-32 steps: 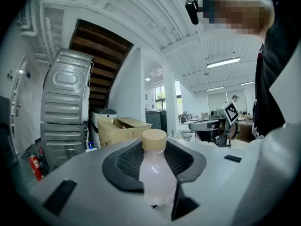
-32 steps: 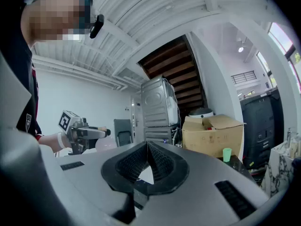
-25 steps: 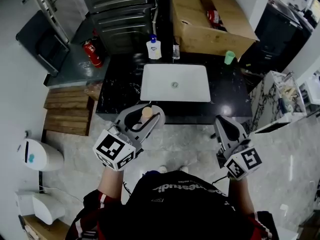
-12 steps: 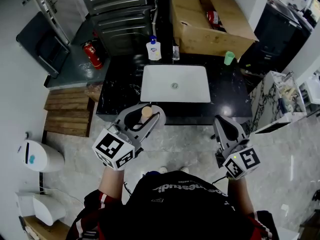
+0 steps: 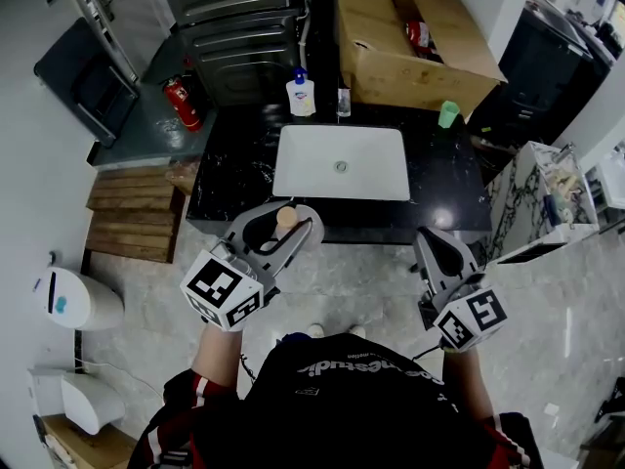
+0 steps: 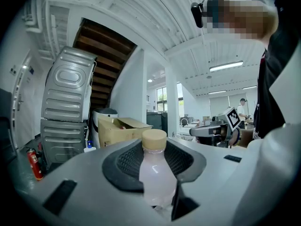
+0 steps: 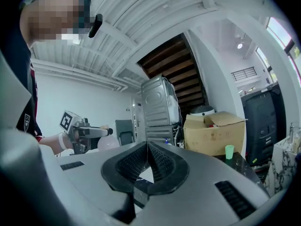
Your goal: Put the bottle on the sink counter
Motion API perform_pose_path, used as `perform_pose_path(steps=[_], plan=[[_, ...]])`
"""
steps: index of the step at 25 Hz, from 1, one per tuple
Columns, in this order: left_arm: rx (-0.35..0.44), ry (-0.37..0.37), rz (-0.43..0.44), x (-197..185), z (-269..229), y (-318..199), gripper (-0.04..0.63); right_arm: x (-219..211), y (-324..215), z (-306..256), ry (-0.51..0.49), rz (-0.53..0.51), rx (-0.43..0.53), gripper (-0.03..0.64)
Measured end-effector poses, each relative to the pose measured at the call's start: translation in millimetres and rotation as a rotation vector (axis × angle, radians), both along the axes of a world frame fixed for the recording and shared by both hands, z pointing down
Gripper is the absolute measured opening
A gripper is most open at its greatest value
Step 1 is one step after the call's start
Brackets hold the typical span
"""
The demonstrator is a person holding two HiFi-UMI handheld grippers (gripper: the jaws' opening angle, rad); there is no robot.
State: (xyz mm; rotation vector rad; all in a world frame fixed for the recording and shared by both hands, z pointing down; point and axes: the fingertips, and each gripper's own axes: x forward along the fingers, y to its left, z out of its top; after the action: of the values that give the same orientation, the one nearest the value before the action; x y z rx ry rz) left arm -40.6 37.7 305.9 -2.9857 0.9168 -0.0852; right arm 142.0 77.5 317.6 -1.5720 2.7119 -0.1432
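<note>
- The black worktop point(image 5: 234, 169) fills the middle of the head view, with a white sink point(image 5: 342, 161) set into its centre.
- A stack of two grey metal machines point(image 5: 229, 22) stands behind the worktop, at 11 o'clock from the sink.
- An open cardboard box point(image 5: 410, 52) sits on the back of the worktop, at 1 o'clock from the sink.
- A wooden pallet point(image 5: 132, 213) lies on the floor at 9 o'clock from the sink, beside the worktop's end.
- The left gripper point(image 5: 291, 225) is at 7 o'clock from the sink and points level toward it. It is clenched on the bottle, its dark pads pressing on both sides of the body.
- The right gripper point(image 5: 437, 242) is at 5 o'clock from the sink, well apart from the left one. Its jaws are pressed together with nothing between them.
- A red fire extinguisher point(image 5: 181, 104) stands on the floor at 10 o'clock from the sink.
- A soap dispenser point(image 5: 301, 94) with a blue pump stands on the worktop just behind the sink's back left corner.
- The bottle point(image 6: 155, 171) is upright in the left gripper, pale pink with a tan cap. It is held in the air and shows against the worktop's front edge, not resting on it.
- A small green cup point(image 5: 448, 113) stands on the worktop at 2 o'clock from the sink, near the box.
</note>
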Motion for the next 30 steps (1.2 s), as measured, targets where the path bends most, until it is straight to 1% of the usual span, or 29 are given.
perform_pose_path(steps=[7,12,19,25,30], plan=[[0.010,-0.014,-0.032,14.6,-2.0,6.2,0.146,12.1,1.8,1.2,-0.010,-0.049,0.010,0.040],[0.032,-0.058,-0.085,22.2,0.4,13.7,0.146,16.5,3.7,4.1,0.000,-0.097,0.029,0.040],[0.017,-0.078,-0.131,35.5,7.4,17.1,0.146,28.4,3.9,3.9,-0.005,-0.137,0.042,0.040],[0.009,-0.085,-0.133,39.6,11.8,-2.9,0.146,28.0,-16.0,16.3,-0.014,-0.148,0.018,0.040],[0.006,-0.087,-0.124,36.9,19.9,-43.4,0.146,25.2,-49.4,22.9,-0.013,-0.132,0.003,0.040]])
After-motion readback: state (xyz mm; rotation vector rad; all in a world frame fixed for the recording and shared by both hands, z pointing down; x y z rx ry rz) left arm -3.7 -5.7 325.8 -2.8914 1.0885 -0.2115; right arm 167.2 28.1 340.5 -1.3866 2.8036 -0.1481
